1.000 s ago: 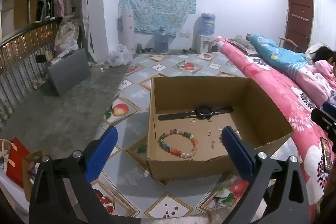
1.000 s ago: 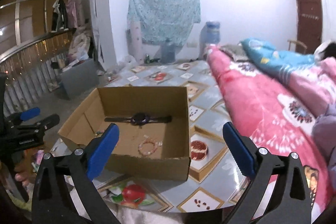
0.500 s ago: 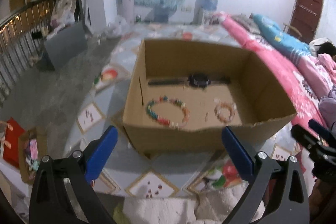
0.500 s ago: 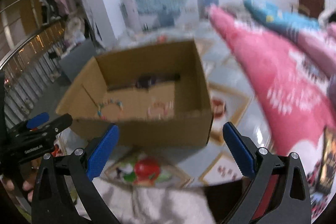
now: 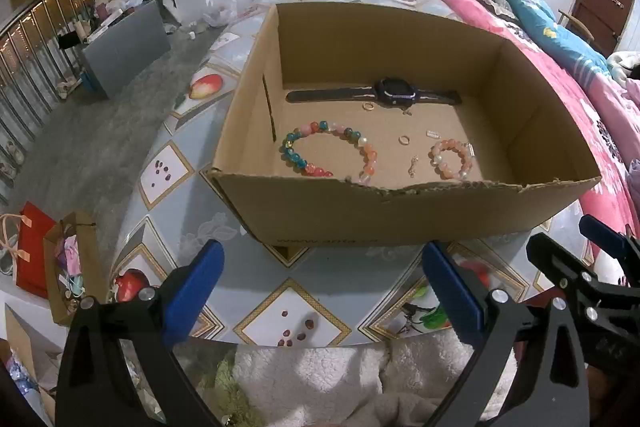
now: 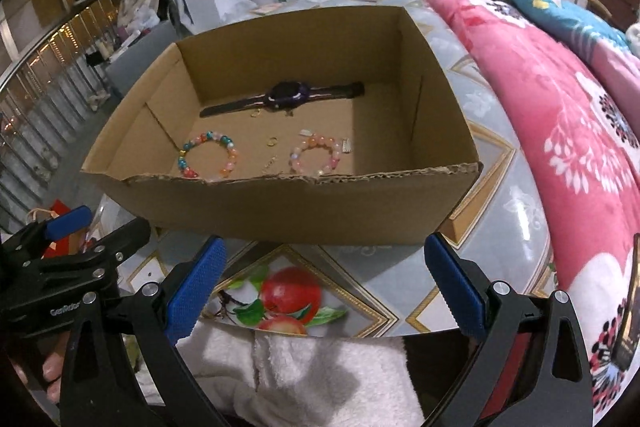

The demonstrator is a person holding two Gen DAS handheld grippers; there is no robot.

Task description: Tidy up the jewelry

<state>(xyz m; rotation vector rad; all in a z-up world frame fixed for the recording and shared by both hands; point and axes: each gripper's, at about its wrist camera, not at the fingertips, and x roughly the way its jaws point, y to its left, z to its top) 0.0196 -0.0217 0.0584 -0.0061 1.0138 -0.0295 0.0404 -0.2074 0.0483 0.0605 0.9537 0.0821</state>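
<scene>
We are holding left gripper (image 5: 320, 291) and right gripper (image 6: 324, 287) spread, empty, before box (image 5: 400, 215); only left view showing red bag (image 5: 34, 255), right showing apple print (image 6: 290, 295).

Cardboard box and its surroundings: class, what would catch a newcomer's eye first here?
The open cardboard box on the fruit-patterned table dominates both views. On its floor a dark watch lies along the far wall, with a multicoloured bead bracelet in front and a smaller pink bracelet to its right. A bright pink floral quilt lies right of the table.
</scene>
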